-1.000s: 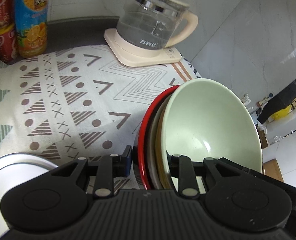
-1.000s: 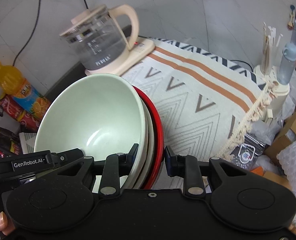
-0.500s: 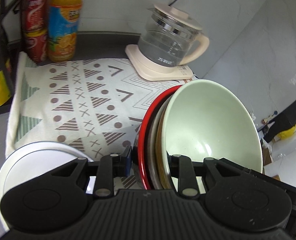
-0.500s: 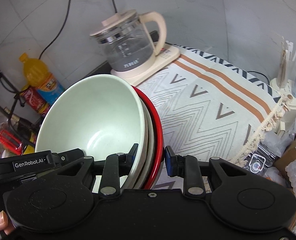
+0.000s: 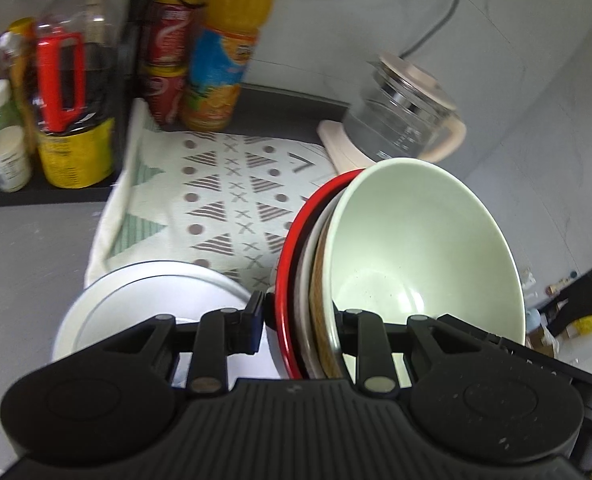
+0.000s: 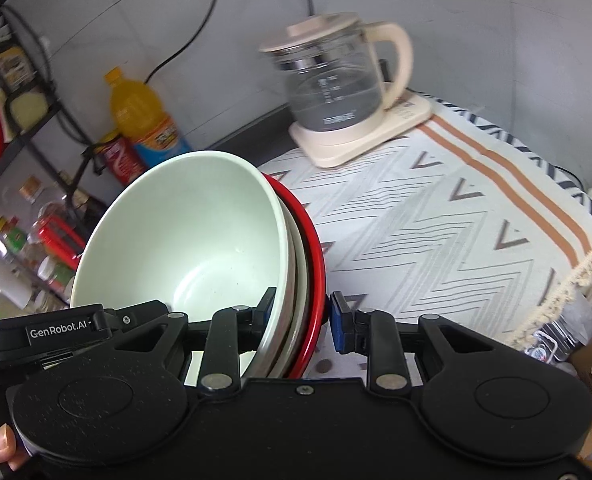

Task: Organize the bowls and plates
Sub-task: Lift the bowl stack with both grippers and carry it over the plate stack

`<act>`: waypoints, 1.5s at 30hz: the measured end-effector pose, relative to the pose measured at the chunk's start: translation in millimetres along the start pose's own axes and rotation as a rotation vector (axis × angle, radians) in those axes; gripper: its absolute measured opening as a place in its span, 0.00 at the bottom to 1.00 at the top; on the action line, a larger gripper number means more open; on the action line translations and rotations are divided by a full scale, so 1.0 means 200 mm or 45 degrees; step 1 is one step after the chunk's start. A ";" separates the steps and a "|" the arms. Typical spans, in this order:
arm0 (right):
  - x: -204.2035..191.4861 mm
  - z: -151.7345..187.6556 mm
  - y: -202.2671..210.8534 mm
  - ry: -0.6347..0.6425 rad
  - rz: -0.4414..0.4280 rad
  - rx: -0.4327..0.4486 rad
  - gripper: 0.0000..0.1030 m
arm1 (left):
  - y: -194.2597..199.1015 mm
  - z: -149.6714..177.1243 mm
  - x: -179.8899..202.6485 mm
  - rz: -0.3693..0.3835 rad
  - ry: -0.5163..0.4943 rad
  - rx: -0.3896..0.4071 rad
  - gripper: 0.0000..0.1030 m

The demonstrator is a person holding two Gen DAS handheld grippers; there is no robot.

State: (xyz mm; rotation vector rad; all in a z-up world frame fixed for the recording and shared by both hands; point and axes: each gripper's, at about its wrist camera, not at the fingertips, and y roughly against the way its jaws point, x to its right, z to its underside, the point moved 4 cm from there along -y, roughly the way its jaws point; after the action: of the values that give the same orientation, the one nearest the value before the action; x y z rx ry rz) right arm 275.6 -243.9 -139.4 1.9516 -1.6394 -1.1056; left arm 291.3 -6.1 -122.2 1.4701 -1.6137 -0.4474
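A stack of nested dishes is held tilted in the air between both grippers: a pale green bowl (image 5: 423, 248) inside, tan and white dishes behind it, and a red plate (image 5: 286, 280) outermost. My left gripper (image 5: 296, 316) is shut on one edge of the stack. My right gripper (image 6: 299, 312) is shut on the opposite edge, with the green bowl (image 6: 188, 236) and red plate (image 6: 315, 264) between its jaws. A white plate (image 5: 152, 304) lies on the counter below my left gripper.
A patterned cloth (image 5: 224, 200) covers the counter. A glass kettle on a cream base (image 6: 335, 92) stands at the back. An orange juice bottle (image 5: 224, 56), red cans (image 5: 168, 56) and a shelf of bottles and jars (image 5: 60, 92) stand at the left.
Both grippers have carried the dish stack up and to the left. The white plate, the bottles and the shelf have come further into view.
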 end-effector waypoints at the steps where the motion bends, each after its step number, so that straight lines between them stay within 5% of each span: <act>1: -0.02 0.00 0.00 0.013 -0.010 -0.005 0.25 | 0.01 0.01 -0.02 -0.011 0.012 0.006 0.25; 25: -0.49 0.15 -0.14 0.251 -0.177 -0.158 0.25 | 0.22 0.13 -0.47 -0.180 0.250 0.051 0.25; 45: -0.50 0.26 -0.29 0.251 -0.132 -0.270 0.25 | 0.07 0.19 -0.59 -0.190 0.277 -0.065 0.25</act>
State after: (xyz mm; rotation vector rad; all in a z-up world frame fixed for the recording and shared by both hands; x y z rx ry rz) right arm 273.6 -122.8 -180.2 1.9545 -1.2785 -1.0403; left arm 242.0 95.2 -175.6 1.5502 -1.3197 -0.3944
